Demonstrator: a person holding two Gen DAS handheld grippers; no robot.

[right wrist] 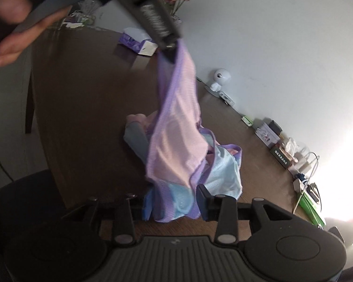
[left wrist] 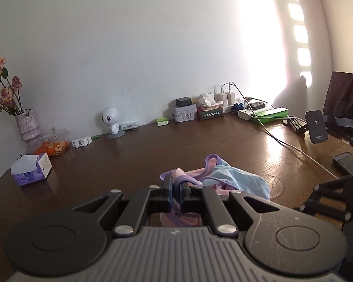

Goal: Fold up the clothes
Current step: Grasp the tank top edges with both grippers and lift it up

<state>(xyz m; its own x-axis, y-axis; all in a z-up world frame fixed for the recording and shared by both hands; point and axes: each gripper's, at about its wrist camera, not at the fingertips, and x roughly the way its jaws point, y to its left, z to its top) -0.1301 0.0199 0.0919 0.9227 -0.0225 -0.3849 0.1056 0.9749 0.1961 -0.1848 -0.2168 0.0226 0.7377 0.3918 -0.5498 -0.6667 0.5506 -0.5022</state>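
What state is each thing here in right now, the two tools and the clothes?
Left tool: shut on the pink garment's purple edge.
Right tool: open, fabric hanging between its fingers.
Pink garment: lifted, hanging from the left tool.
Blue garment: crumpled on the table.

- Dark wooden counter (left wrist: 153,145), set against a white wall.
- Pink, purple and pale-blue clothes (left wrist: 233,178) heaped near the front edge.
- Tissue box (left wrist: 30,170), flower vase (left wrist: 28,127) and fruit container (left wrist: 50,144) at the left.
- White figurine (left wrist: 111,122), tins, chargers and cables along the wall.
- Phone (left wrist: 348,166) at the right.
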